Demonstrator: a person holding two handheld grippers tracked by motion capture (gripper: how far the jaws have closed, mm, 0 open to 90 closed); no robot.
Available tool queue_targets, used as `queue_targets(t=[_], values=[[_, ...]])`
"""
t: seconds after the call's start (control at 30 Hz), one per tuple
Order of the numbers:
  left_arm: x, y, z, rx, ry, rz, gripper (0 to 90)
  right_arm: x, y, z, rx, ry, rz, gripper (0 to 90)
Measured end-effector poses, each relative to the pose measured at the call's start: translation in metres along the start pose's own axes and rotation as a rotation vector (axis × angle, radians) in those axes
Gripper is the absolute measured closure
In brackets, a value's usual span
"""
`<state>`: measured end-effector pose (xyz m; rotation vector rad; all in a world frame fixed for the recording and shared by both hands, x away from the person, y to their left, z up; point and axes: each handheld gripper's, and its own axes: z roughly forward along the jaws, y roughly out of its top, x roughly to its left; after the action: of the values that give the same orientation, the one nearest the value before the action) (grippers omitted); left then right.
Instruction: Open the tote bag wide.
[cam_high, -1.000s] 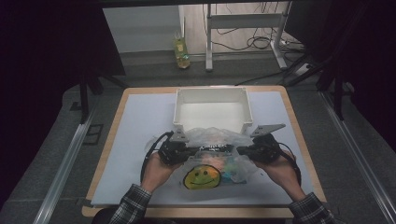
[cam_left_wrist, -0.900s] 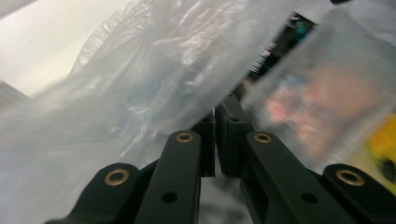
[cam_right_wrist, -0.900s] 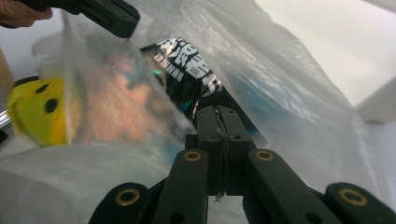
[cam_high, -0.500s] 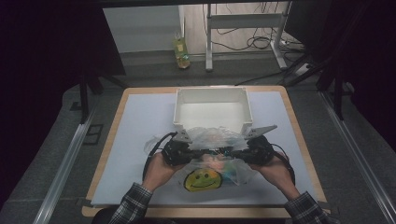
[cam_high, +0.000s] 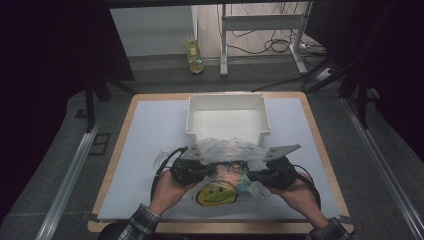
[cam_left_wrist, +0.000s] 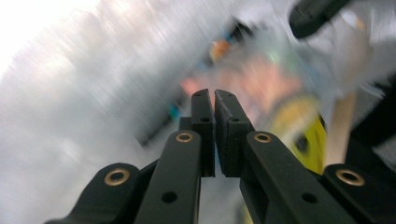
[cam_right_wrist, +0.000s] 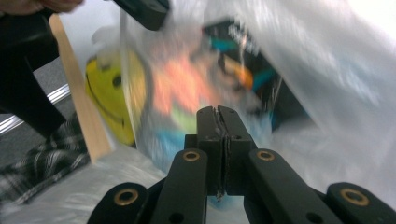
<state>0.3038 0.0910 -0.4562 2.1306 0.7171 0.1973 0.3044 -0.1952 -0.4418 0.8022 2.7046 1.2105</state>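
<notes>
We hold clear plastic bag (cam_high: 227, 167) of colourful items between 2 grippers, just before white bin (cam_high: 227, 116); left gripper (cam_high: 212, 171) and right gripper (cam_high: 251, 176) both clamped on film; next likely lift over bin wall, keeping grip

Crumpled clear plastic bag (cam_high: 227, 155), smiley-printed, before white bin (cam_high: 227, 117).

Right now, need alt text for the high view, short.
Two hands hold black grippers, the left gripper and right gripper, both shut on a clear plastic bag of colourful items at the near side of a table. A yellow smiley shows below the bag, and a white bin sits just beyond it.
</notes>
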Motion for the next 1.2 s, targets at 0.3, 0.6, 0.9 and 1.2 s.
queue_targets(t=[0.3, 0.6, 0.9, 1.2], values=[[0.022, 0.004, 0.024, 0.04, 0.034, -0.075, 86.3, -0.026, 0.028, 0.031, -0.002, -0.033, 0.016, 86.8], [0.01, 0.005, 0.016, 0.03, -0.08, -0.064, 86.1, -0.019, 0.018, 0.034, 0.065, 0.086, -0.015, 87.9], [-0.003, 0.013, 0.02, 0.027, -0.076, -0.023, 85.2, -0.001, 0.004, 0.024, 0.077, 0.132, -0.033, 87.9], [-0.038, 0.001, 0.011, 0.072, -0.131, 0.051, 85.5, 0.017, -0.013, 0.014, 0.077, 0.137, -0.054, 87.9]])
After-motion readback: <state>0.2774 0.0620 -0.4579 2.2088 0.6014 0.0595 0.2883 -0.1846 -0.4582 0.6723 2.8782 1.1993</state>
